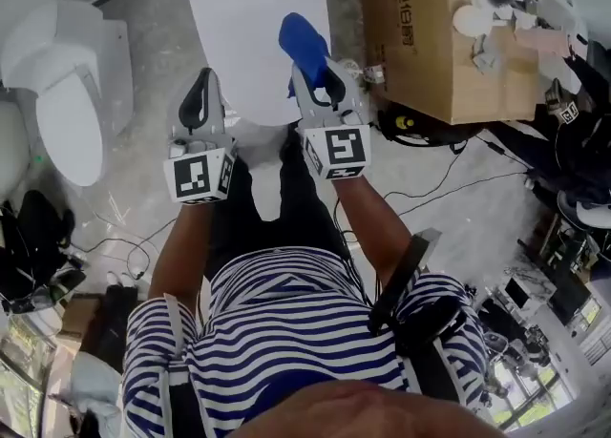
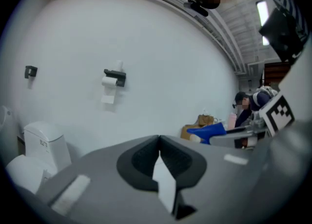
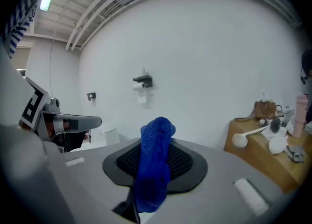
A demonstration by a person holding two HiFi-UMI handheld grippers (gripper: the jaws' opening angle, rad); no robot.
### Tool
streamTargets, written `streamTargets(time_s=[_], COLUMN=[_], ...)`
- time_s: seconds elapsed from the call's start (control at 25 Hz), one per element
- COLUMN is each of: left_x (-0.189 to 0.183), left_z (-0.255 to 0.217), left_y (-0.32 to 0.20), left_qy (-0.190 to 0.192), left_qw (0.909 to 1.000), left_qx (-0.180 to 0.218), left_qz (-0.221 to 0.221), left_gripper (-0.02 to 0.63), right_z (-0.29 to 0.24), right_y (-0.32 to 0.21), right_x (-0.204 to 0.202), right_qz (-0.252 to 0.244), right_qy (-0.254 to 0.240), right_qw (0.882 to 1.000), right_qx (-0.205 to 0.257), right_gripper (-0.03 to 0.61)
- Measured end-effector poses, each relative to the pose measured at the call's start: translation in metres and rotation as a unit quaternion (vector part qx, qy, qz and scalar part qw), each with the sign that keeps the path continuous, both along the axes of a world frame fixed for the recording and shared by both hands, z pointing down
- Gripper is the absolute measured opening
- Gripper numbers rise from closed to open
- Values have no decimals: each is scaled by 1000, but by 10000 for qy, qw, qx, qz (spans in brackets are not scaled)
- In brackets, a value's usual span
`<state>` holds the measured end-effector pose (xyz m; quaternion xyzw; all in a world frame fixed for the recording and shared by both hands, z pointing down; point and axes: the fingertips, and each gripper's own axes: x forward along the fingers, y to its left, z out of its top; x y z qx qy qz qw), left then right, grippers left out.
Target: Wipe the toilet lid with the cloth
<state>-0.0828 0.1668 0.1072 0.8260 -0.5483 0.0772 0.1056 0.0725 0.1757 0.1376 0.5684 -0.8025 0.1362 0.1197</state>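
- Grey speckled floor fills the head view, with thin cables trailing across it. The white lid (image 1: 250, 35) lies ahead of me at the top centre. A second toilet (image 1: 65, 93) stands to the left and a cardboard box (image 1: 449, 54) to the right.
- From the same view, my left claw (image 1: 201, 85) is at the lid's near left edge and my right claw (image 1: 318, 83) at its near right edge. The two are side by side and apart.
- The blue cloth (image 1: 302, 40) sticks out of the right claw's tips and overlaps the lid's right side. I cannot tell whether it touches the lid.
- Left gripper view: my left claw (image 2: 159, 142) has its jaws pressed together with nothing between them. Beyond them is a white wall with a paper roll holder (image 2: 113, 78). The toilet (image 2: 40, 152) sits low at the left. At the right I see the cloth (image 2: 210, 131) poking from my right claw (image 2: 240, 137).
- Right gripper view: my right claw (image 3: 156, 146) is clamped on the cloth (image 3: 154, 169), which bunches up above the black pads and hangs down in front of them. The roll holder (image 3: 143, 82) is on the wall behind, my left claw (image 3: 73, 122) is at the left, and the box (image 3: 256, 152) is at the right.
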Motion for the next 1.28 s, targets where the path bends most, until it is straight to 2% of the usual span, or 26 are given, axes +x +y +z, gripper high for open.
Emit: streamTargets(time_s=[0.24,0.56,0.84,1.28], left_x=[25,20,9,8], left_z=[-94,-210,-257,-279], left_y=[5,26,42,49], left_qy=[-68,-63,-76,-71], left_qw=[9994,9950,9913,9894], left_qx=[324,988,1308,1443], left_qz=[114,155,149,106], left_gripper=[2,2,2,2], right_z=[-120,-246,-290,-325], right_y=[9,37,54,69], right_x=[43,44,31,21], right_qz=[234,151,119,12], right_qy=[-90,-151,-243,-331], right_qw=[9974,9887,9839,9778], right_qx=[670,1481,1764,2067], right_gripper=[115,115,114,112])
